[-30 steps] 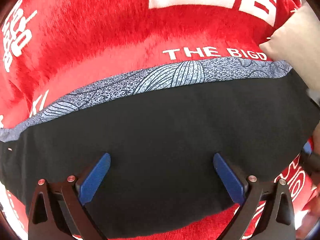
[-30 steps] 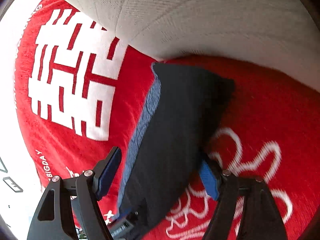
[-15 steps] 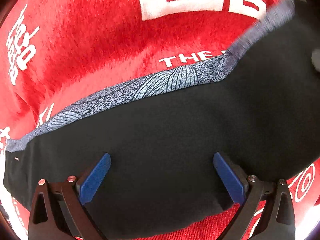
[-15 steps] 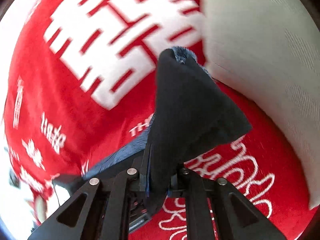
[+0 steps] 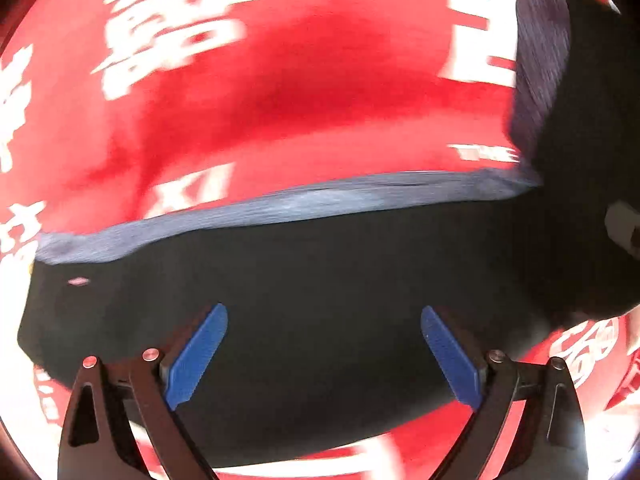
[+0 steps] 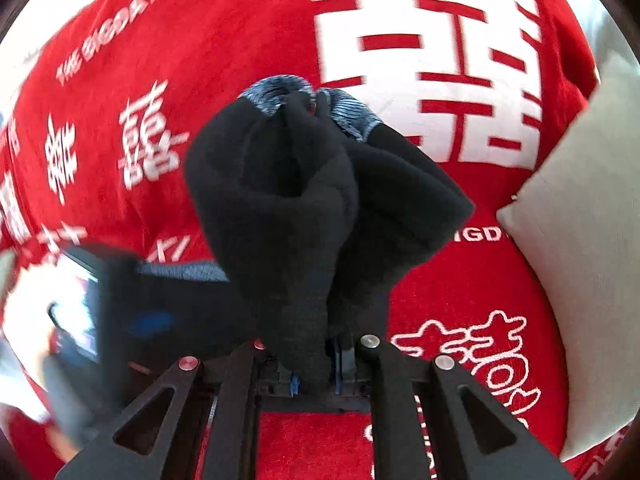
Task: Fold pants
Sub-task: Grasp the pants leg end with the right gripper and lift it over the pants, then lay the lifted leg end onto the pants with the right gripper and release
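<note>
The right hand-held gripper (image 6: 316,376) is now closed on one end of the black pants (image 5: 320,300), where one second ago it stood open astride that end. The pinched end is bunched and lifted clear of the red blanket (image 5: 300,100), with the grey patterned waistband (image 6: 280,88) folded over at the top of the raised bundle. In the left wrist view the same end appears as a dark flap standing up at the right edge of the frame; a second ago that end lay flat.

The left hand-held gripper (image 5: 324,356) remains wide open, its blue pads (image 5: 196,356) spread over the flat part of the pants and holding nothing. Whether the pads touch the cloth cannot be told.

Judgement: the fold is under way. The lifted end most likely has to be carried across toward the opposite end and laid down, while the left gripper keeps the lower layer from sliding.

The rest of the pants lies flat on the red blanket, waistband on the far side in the left wrist view. A beige cushion (image 6: 580,248) rests at the right of the blanket, apart from the pants.

No containers are in view.
</note>
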Demonstrator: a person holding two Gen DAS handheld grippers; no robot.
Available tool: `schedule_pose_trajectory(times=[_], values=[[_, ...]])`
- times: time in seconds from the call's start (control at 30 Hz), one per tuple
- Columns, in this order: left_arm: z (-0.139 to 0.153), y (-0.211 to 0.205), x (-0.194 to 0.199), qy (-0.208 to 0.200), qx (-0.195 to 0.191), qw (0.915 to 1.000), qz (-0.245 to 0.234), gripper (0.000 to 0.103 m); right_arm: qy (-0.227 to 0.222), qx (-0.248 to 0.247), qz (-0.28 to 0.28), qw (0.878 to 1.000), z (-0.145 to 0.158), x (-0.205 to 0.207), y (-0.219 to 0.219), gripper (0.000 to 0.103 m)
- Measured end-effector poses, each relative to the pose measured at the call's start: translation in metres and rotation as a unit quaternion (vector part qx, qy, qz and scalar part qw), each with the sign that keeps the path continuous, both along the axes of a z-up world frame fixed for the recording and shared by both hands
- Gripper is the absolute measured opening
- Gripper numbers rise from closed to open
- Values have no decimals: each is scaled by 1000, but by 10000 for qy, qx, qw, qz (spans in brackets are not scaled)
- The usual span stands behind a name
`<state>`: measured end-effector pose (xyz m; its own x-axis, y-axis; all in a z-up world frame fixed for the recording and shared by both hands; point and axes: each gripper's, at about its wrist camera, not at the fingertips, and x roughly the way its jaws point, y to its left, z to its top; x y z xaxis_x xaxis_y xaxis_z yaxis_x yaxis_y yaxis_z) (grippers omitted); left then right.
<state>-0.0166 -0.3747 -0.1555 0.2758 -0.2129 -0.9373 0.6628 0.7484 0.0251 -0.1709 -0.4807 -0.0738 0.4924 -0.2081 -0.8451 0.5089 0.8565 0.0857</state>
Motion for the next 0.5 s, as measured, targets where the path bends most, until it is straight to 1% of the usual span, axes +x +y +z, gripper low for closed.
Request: schedule_pose_trajectory(times=[0.07, 0.17, 0.23, 0.3, 0.37, 0.4, 0.43, 0.5], values=[[-1, 29, 21, 10, 173, 9996, 211, 99, 246, -224, 167, 9993, -14, 17, 25, 14], [-7, 67, 43, 34, 302, 9982, 513, 99, 682, -435, 375, 9960, -41, 38, 62, 16], [-12, 83, 55, 72, 365, 9972, 644, 99, 1003, -545, 459, 9924, -63, 51, 86, 20], [-20, 98, 60, 169, 410, 9963, 738, 99, 1381, -789, 558, 9857, -87, 61, 110, 25], [-27, 102, 70, 258, 383, 9959, 772, 99, 1619, -1236, 648, 9769, -98, 67, 128, 34], [-29, 108, 71, 275, 353, 9962, 752, 99, 1636, -1298, 748, 9751, -97, 68, 135, 48], [-28, 109, 70, 272, 335, 9965, 715, 99, 1564, -1189, 831, 9770, -92, 67, 139, 59], [-25, 108, 70, 311, 290, 9972, 616, 99, 1350, -842, 950, 9827, -80, 60, 140, 67]])
